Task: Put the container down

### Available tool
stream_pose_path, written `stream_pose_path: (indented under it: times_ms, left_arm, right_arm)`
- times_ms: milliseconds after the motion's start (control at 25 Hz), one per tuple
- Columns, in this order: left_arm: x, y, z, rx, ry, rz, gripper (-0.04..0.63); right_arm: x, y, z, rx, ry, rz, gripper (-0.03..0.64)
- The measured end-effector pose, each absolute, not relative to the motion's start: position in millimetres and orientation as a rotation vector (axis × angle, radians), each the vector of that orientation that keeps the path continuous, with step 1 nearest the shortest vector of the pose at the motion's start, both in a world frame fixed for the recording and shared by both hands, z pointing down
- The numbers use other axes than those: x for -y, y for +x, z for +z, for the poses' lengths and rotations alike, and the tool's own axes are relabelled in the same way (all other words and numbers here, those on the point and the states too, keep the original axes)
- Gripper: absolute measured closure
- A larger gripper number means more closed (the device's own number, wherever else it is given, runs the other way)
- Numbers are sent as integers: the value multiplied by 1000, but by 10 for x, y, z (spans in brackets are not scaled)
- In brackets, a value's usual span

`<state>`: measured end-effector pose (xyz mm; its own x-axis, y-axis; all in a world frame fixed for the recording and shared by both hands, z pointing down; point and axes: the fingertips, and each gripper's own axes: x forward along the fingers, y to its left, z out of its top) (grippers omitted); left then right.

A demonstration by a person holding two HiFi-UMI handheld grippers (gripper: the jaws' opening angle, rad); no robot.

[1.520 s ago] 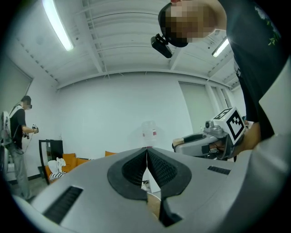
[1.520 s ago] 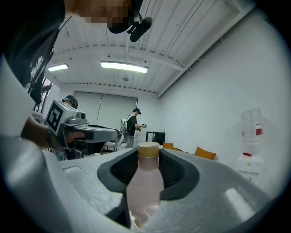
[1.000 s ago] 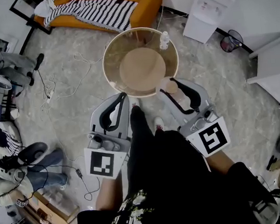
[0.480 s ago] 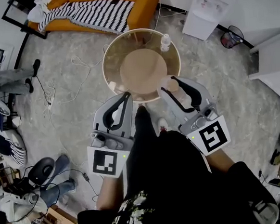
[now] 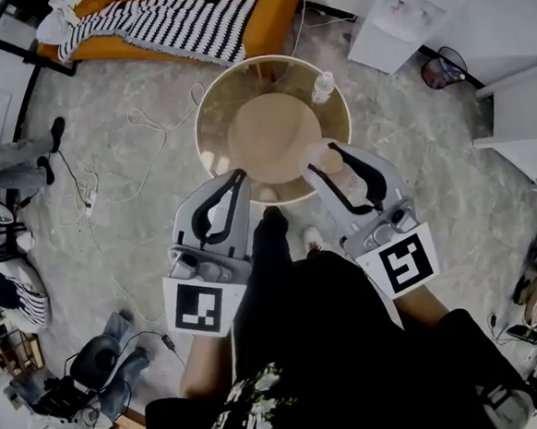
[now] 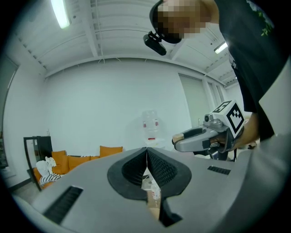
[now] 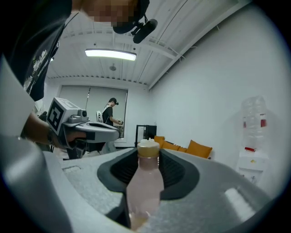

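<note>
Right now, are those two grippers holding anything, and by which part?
The right gripper holds a pale pink translucent plastic bottle with a tan cap, clamped at its sides just below the cap. The left gripper is shut and empty.

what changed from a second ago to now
The person stepped toward the round table, so the left gripper and the right gripper now reach further over its near rim. Unchanged: the right gripper holds the pink bottle, the left is shut and empty, the clear bottle stands on the table.
</note>
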<state>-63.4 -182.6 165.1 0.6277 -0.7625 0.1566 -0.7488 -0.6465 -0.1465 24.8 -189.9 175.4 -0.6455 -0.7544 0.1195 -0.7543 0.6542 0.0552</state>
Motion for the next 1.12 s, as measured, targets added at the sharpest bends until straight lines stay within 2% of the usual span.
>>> stream_pose_path:
  times_ms: [560, 880, 1120]
  left_arm:
    - [3163, -1341, 2287, -1136, -2862, -352, 580]
    - [3707, -1312, 2960, -1038, -3007, -380, 580]
    - [3965, -1066, 3361, -1075, -3029, -431, 580]
  right_arm:
    - [3153, -571, 2407, 2568, 1286, 80, 482]
    - [3754, -752, 3062, 2492, 1312, 147, 482]
    - [3967, -547, 3637, 2460, 1260, 246, 482]
